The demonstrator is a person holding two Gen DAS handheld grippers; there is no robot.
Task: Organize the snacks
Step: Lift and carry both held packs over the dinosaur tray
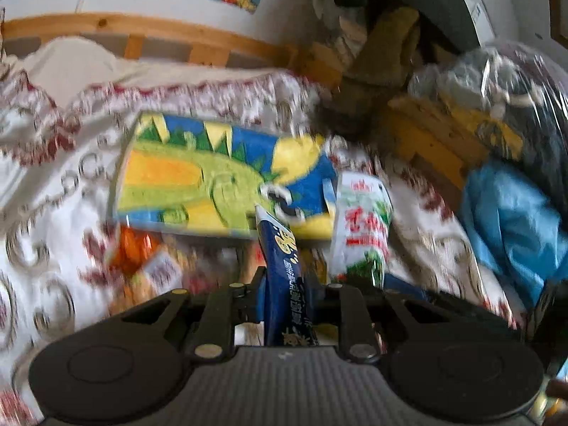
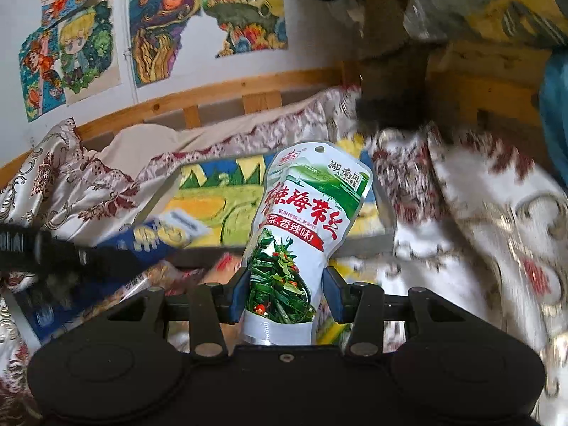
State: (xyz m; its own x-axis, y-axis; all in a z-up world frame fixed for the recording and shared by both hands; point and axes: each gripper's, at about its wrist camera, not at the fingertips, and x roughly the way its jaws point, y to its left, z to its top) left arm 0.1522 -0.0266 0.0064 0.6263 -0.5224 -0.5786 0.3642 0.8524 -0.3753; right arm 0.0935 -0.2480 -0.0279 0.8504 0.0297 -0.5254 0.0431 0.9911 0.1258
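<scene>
Left wrist view, from left to right: a white satin bedspread patterned in dark red and gold (image 1: 64, 184) covers the bed. On it lies a flat rectangular board painted with a green-and-yellow cartoon creature on blue (image 1: 220, 177). Below its near edge sit blurred orange snack wrappers (image 1: 142, 259), their print illegible. The left gripper (image 1: 284, 284) is clamped on a slim dark-blue foil snack packet with yellow print (image 1: 282, 269), held edge-on, its tip overlapping the board. Just beside it on the right stands a white-and-green seaweed snack pouch with red lettering (image 1: 362, 227). Farther right, a blue cloth (image 1: 514, 220) and a clear plastic bag of dark items (image 1: 514, 85) are partly cut off.

Right wrist view: the dark-blue packet (image 2: 159, 238) enters from the left, smeared by motion. At centre, the right gripper (image 2: 284, 294) has its fingers pressed against the lower sides of the upright seaweed pouch (image 2: 301, 227), which hides part of the painted board (image 2: 220, 206).
</scene>
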